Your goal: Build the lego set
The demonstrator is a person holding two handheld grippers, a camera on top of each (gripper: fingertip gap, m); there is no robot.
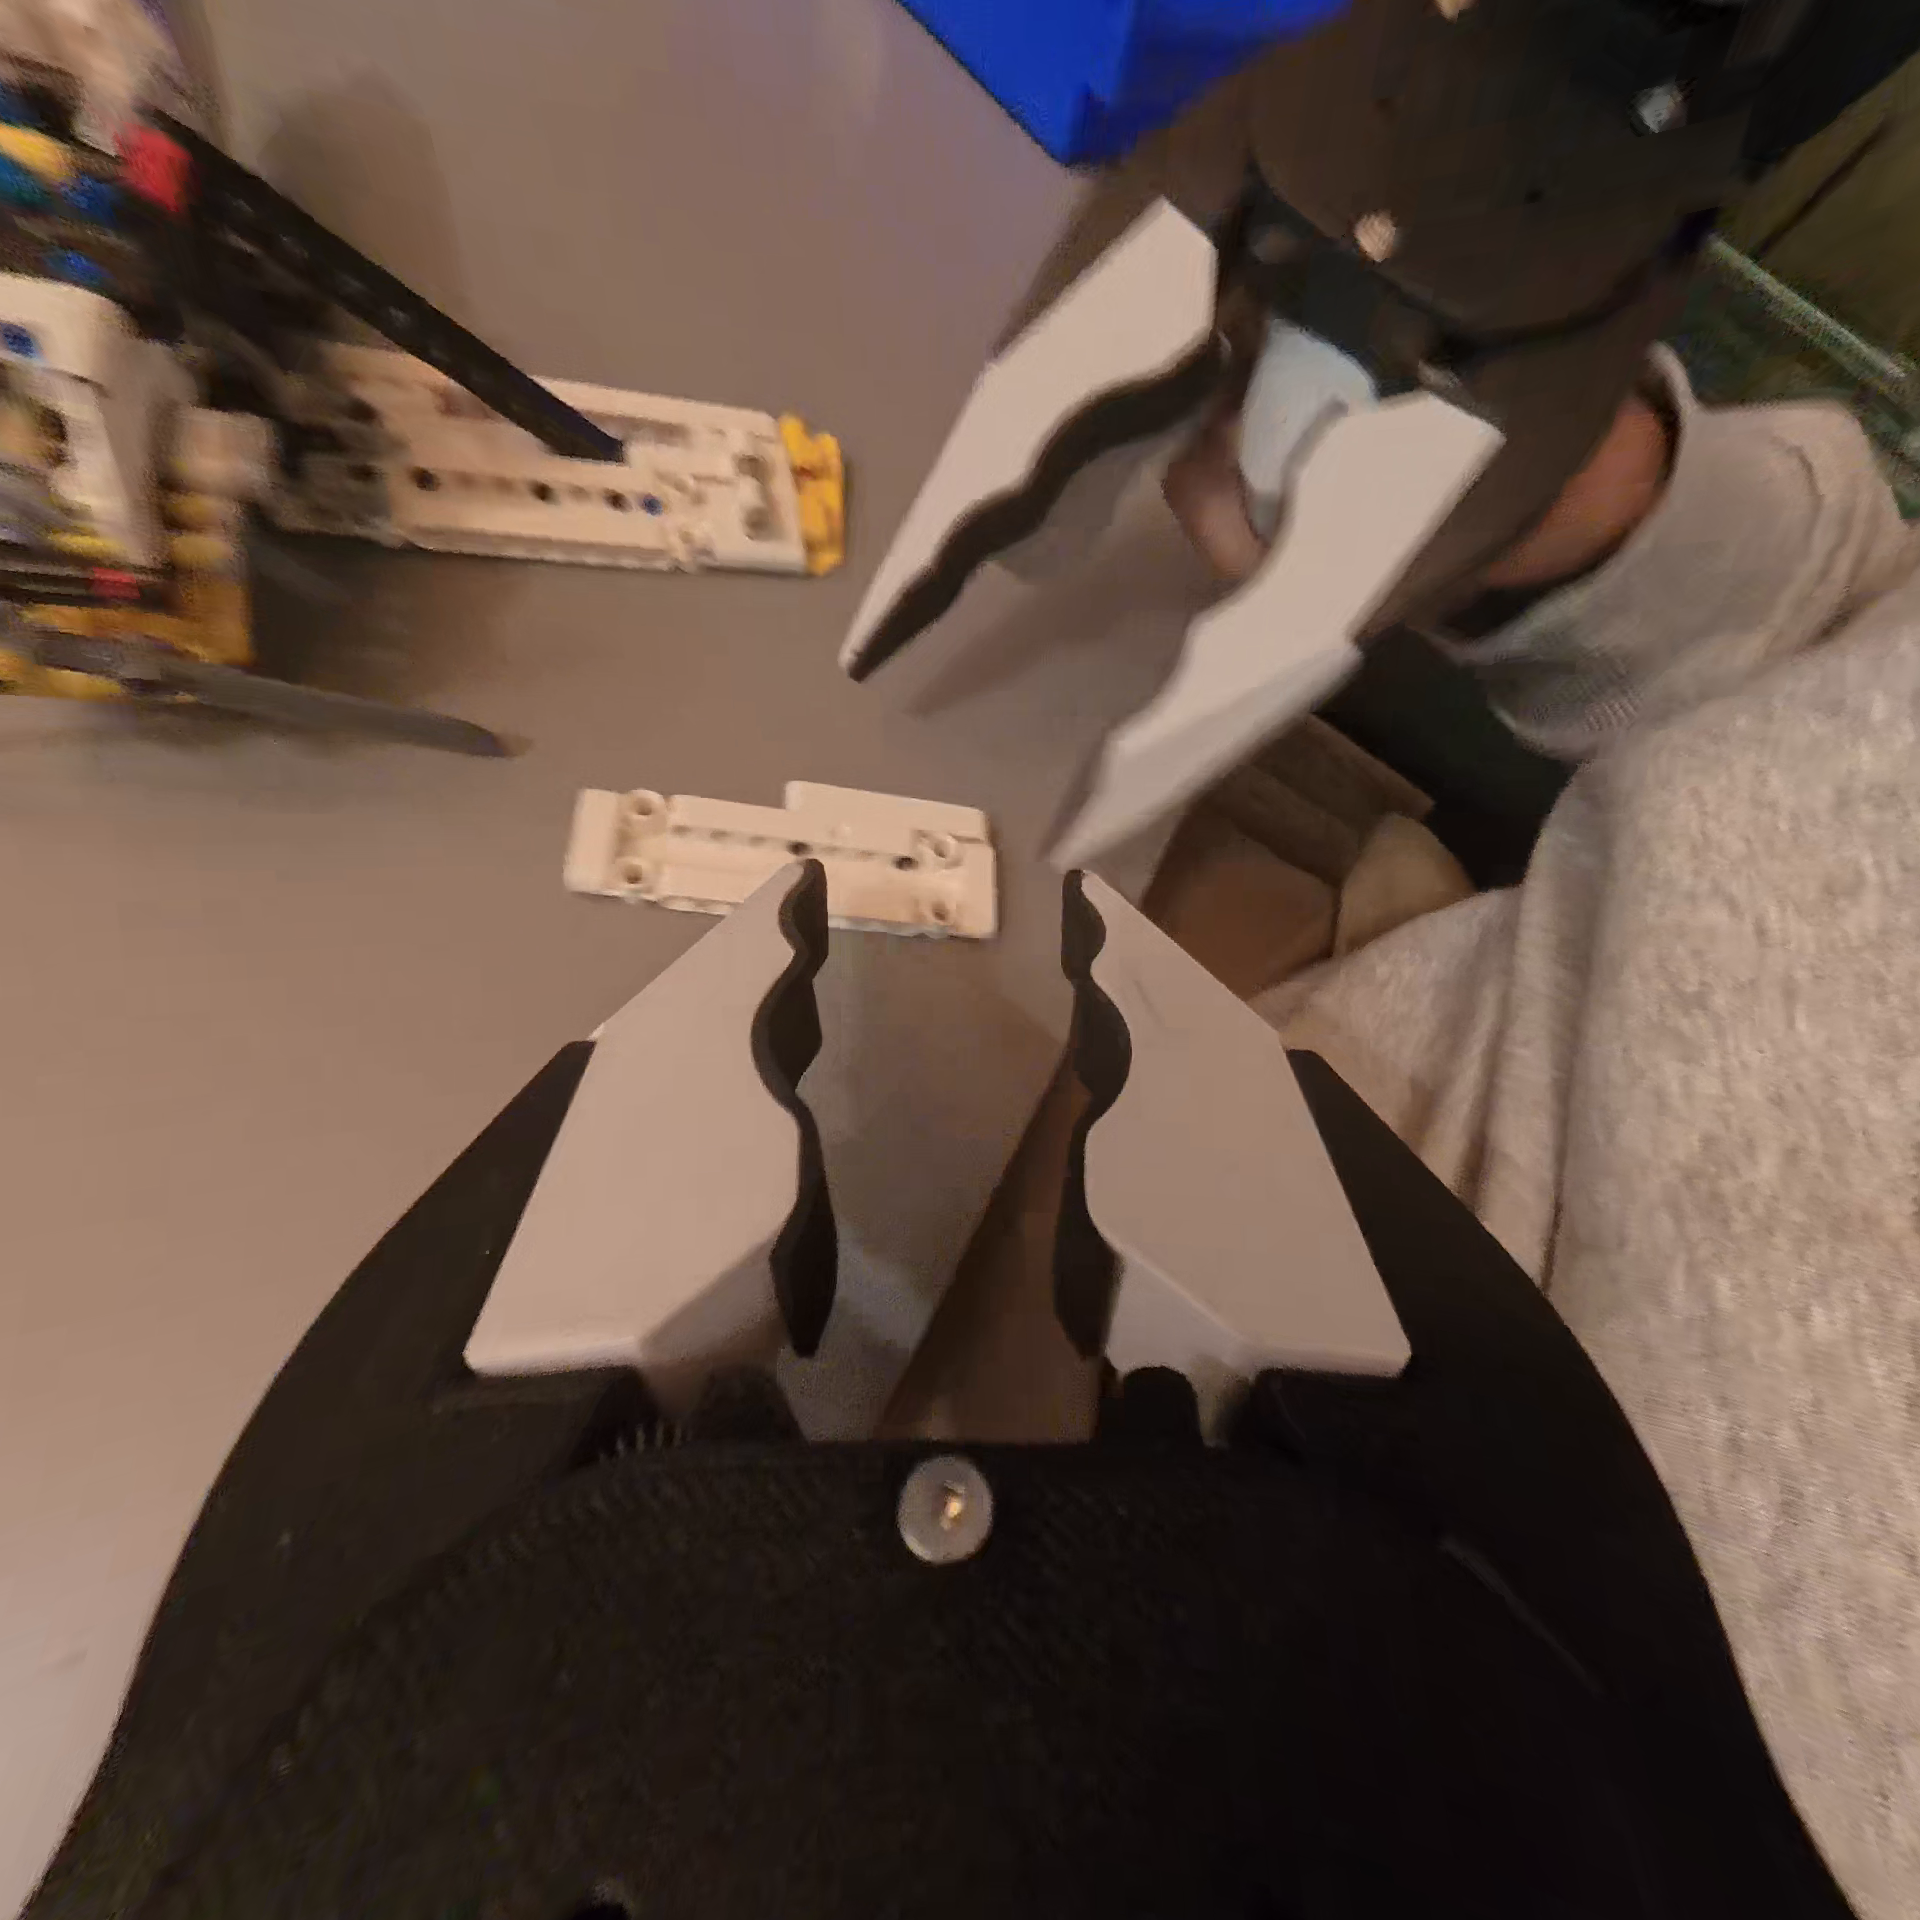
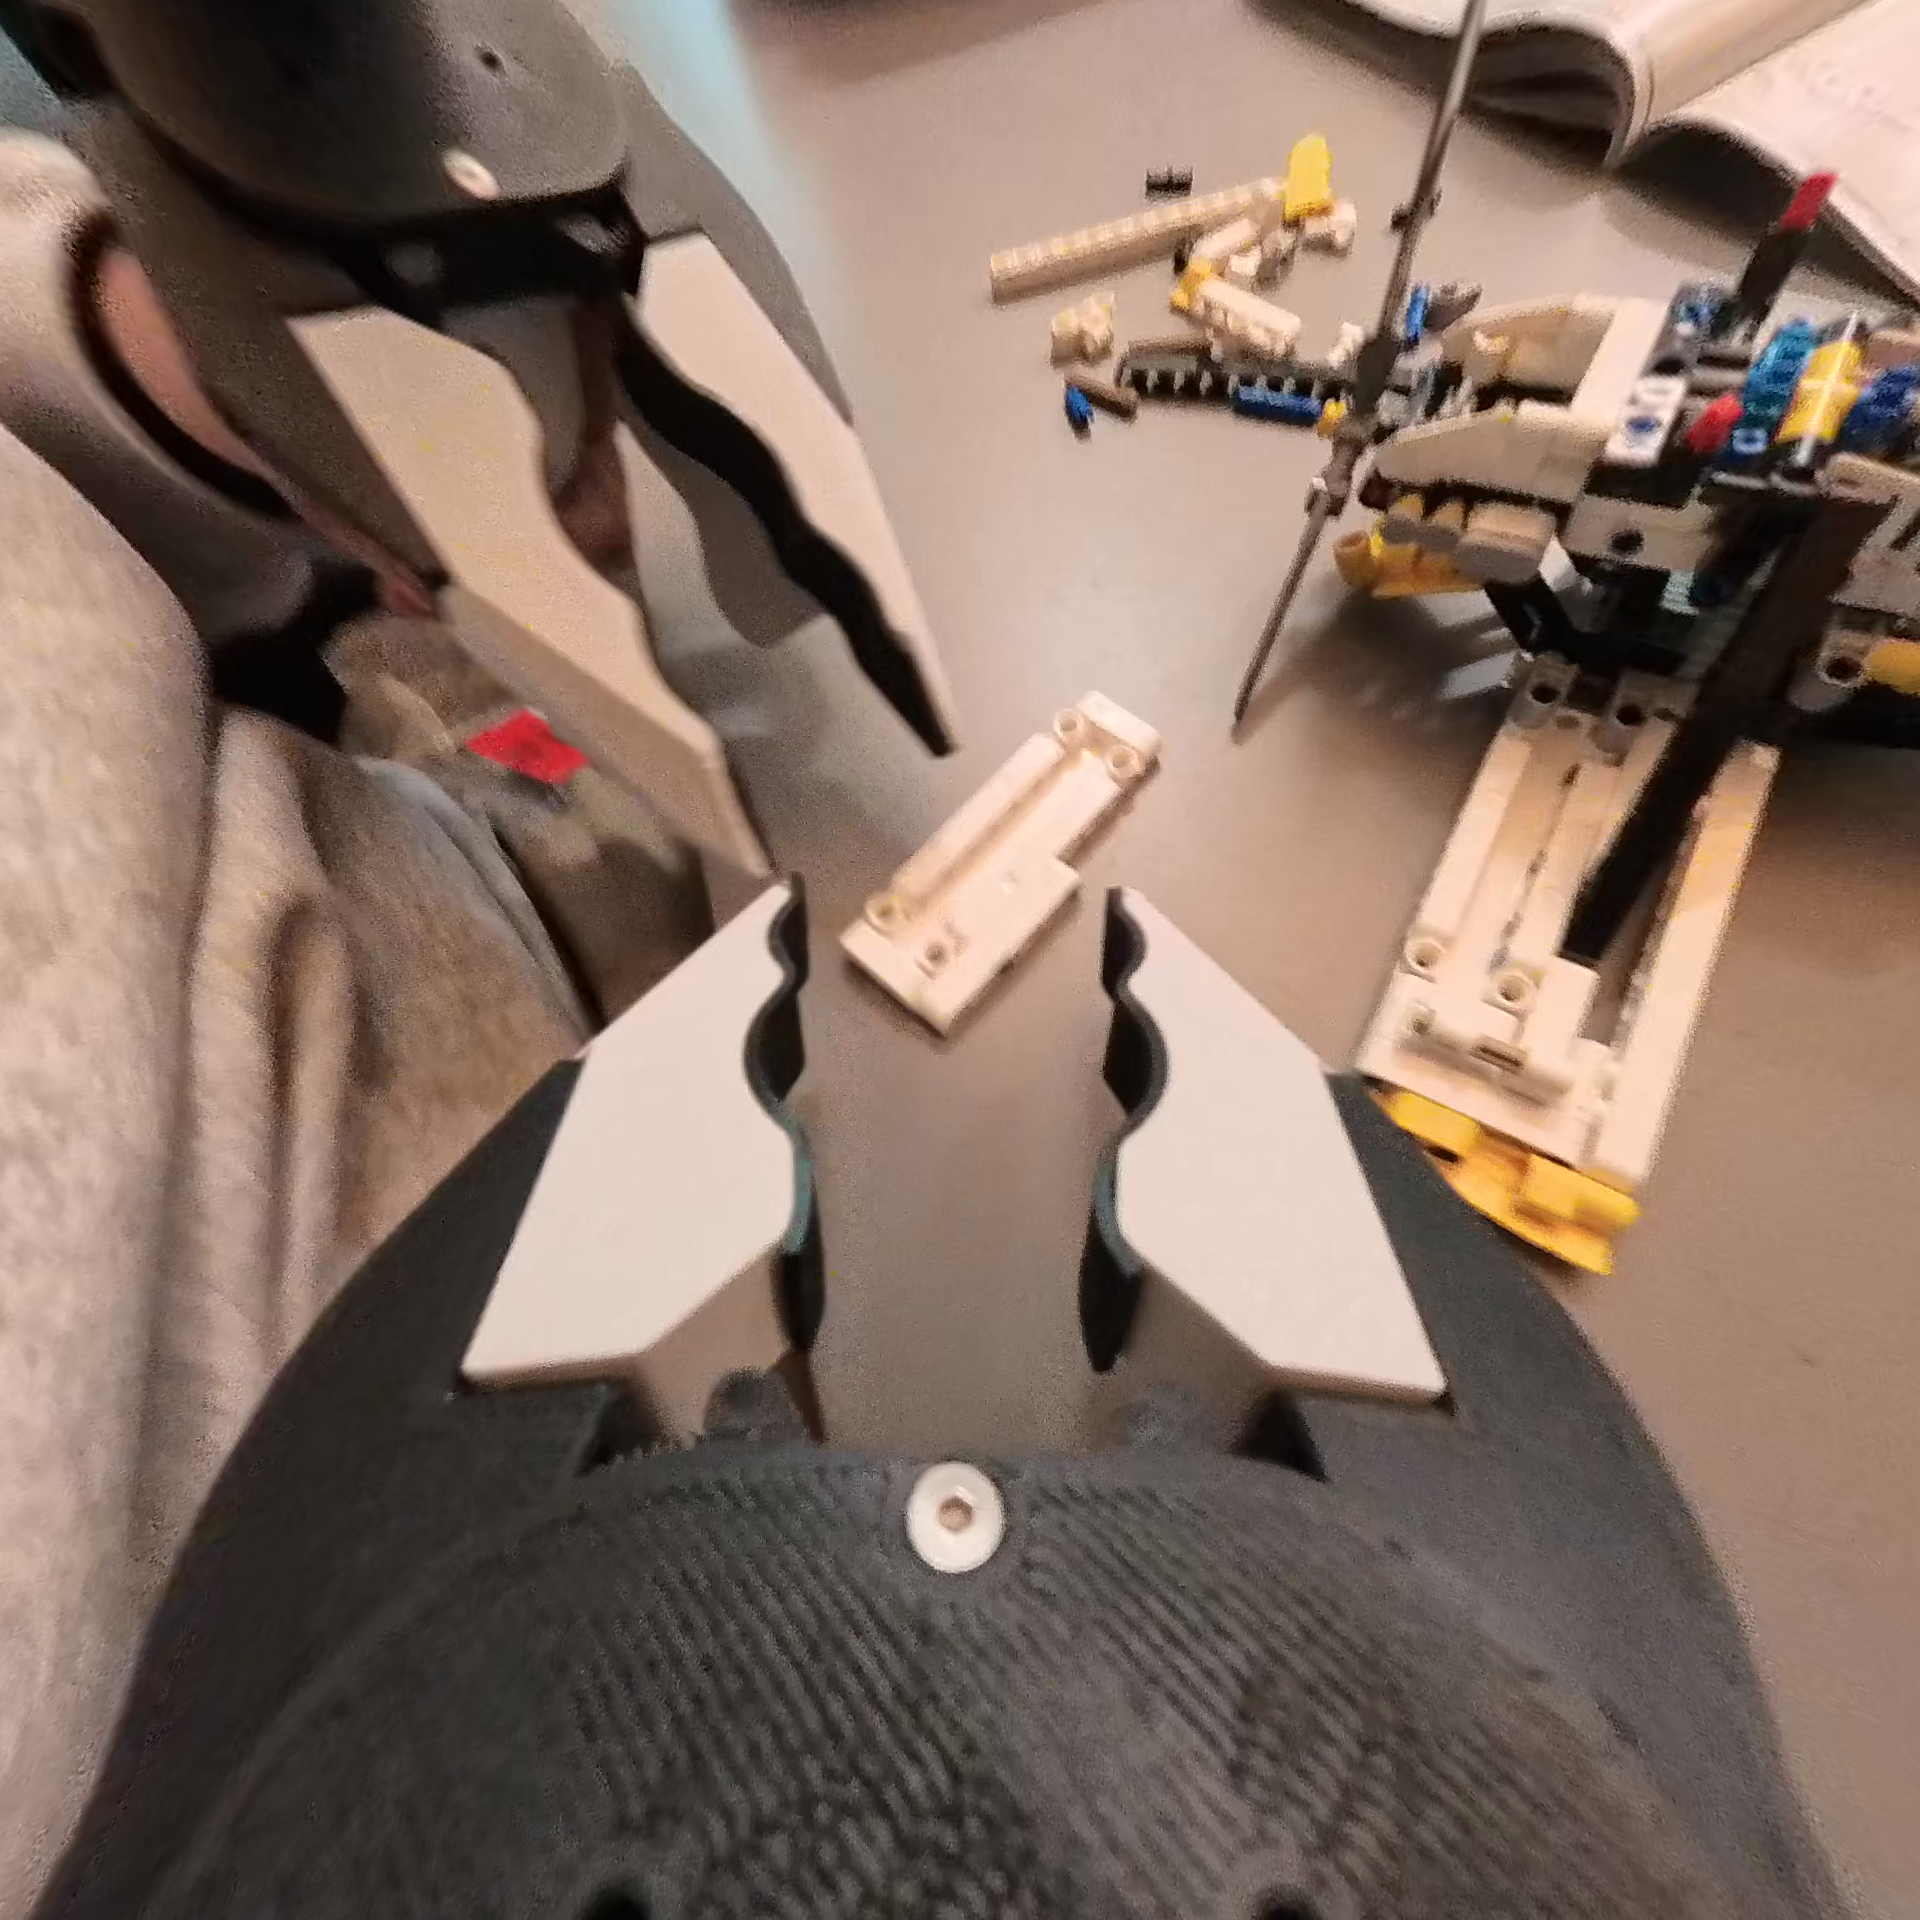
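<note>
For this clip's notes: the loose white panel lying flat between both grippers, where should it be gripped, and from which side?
Probably across its narrow width, at the long side edges near mid-length, coming down from above. The white panel lies flat on the grey table with space on both long sides. The right gripper is open with the panel's near end between its tips.

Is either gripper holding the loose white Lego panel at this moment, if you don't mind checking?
No: the white Lego panel lies flat on the grey table, and the right gripper is open and empty above it.
</note>
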